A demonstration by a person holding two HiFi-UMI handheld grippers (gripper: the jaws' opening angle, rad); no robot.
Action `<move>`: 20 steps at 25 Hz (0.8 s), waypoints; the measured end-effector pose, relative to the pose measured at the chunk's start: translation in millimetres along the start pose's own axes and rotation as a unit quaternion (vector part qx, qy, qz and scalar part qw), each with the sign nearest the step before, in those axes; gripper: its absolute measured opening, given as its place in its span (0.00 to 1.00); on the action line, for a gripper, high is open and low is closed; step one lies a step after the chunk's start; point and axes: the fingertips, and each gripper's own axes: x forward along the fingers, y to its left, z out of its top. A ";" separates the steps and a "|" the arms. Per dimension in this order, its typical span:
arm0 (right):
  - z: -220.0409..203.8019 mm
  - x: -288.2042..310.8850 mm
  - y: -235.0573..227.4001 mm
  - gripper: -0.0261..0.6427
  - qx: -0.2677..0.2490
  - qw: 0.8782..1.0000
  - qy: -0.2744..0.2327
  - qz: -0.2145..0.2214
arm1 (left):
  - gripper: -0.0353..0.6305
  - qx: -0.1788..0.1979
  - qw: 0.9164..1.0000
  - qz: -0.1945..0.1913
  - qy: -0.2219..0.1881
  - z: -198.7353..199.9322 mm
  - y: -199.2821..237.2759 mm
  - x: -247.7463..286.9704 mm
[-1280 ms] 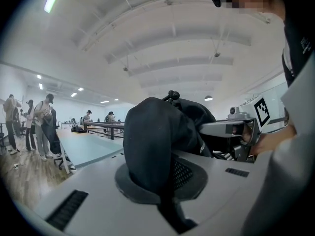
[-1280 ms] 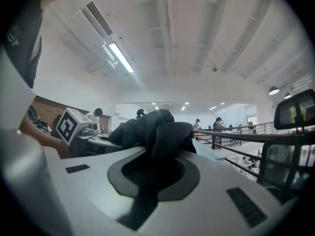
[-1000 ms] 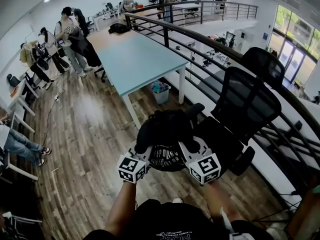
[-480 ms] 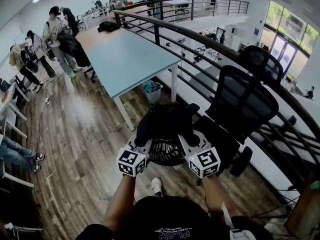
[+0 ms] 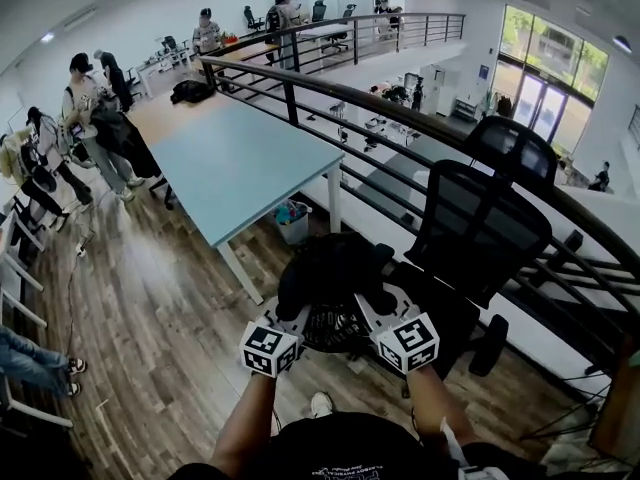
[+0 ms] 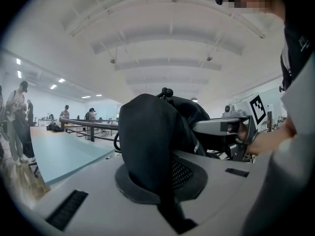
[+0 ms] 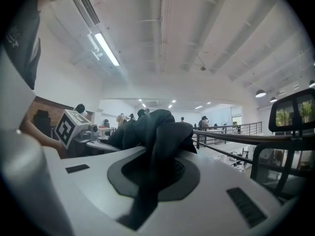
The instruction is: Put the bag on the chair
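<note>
Bag (image 5: 335, 278), black, is held up in the air by both grippers, just left of the chair (image 5: 485, 233) in the head view, near its seat. Can't tell if it touches the seat.

Left gripper (image 5: 297, 318) has its jaws pressed nearly together, pinching a fold of bag cloth. Right gripper (image 5: 373, 306) is the same, pinching bag cloth on the chair side.

Only the head view shows the whole chair, with its back turned away from the person. It also shows the blue surface (image 5: 235, 168) well left of the chair and the railing (image 5: 400, 128) behind the chair.

Left gripper view shows the bag (image 6: 147, 141) rising as a dark hump from its jaws, with the other gripper (image 6: 236, 127) beyond it. Right gripper view shows the bag (image 7: 157, 132) draped over its jaws and just the chair's headrest (image 7: 295, 112).

Bag is bunched into a round lump with no clear long axis. Its mesh part hangs low, towards the person.

Bin (image 5: 292, 220) stands left of the chair by the surface's leg and holds coloured stuff, too small to name.
</note>
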 end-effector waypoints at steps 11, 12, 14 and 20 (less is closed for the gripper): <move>-3.1 31.3 -29.3 0.09 0.010 0.998 0.011 -0.061 | 0.09 0.009 0.998 -0.065 -0.008 9.3 33.8 39.1; -3.7 31.2 -32.5 0.09 0.010 0.998 0.013 -0.069 | 0.09 0.010 0.997 -0.072 -0.009 9.8 34.1 43.3; -4.9 29.9 -38.6 0.09 0.010 0.996 0.015 -0.084 | 0.09 0.011 0.996 -0.086 -0.009 10.1 33.6 52.3; -7.6 21.0 -59.3 0.09 0.006 0.992 0.015 -0.128 | 0.09 0.021 0.992 -0.128 -0.007 11.1 25.0 78.5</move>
